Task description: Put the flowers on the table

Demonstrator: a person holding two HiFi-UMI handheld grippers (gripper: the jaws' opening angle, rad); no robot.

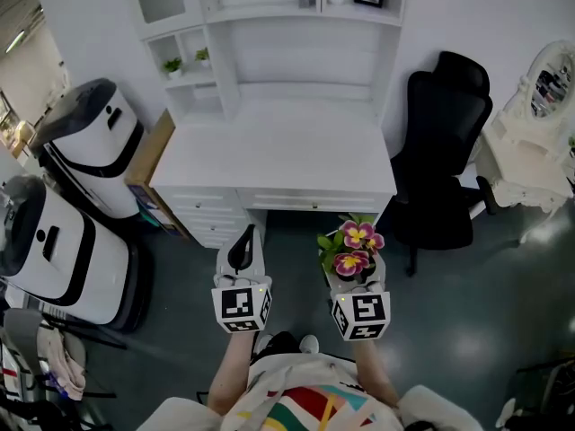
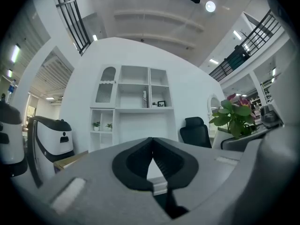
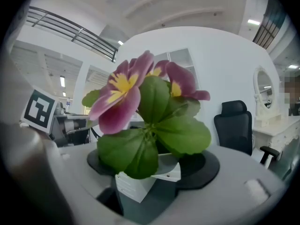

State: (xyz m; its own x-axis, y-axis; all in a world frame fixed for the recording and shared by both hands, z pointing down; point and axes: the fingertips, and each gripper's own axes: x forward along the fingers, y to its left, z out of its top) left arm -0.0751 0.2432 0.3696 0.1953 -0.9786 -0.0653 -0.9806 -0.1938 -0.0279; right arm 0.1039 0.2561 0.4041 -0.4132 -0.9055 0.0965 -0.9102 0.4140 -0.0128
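Observation:
A small white pot of pink-and-yellow flowers (image 1: pixel 354 248) with green leaves is clamped in my right gripper (image 1: pixel 356 281), held in the air over the dark floor in front of the white desk (image 1: pixel 269 160). In the right gripper view the flowers (image 3: pixel 140 93) fill the middle and the white pot (image 3: pixel 140 182) sits between the black pads. My left gripper (image 1: pixel 241 251) hangs beside it on the left, shut with nothing in it; its black pads (image 2: pixel 136 161) meet in the left gripper view. The flowers (image 2: pixel 236 111) also show at that view's right edge.
A black office chair (image 1: pixel 440 142) stands right of the desk. Two white-and-black machines (image 1: pixel 85 137) stand at the left. White shelves (image 1: pixel 269 25) with small plants and a picture frame rise behind the desk. A white dressing table (image 1: pixel 530 151) is at the far right.

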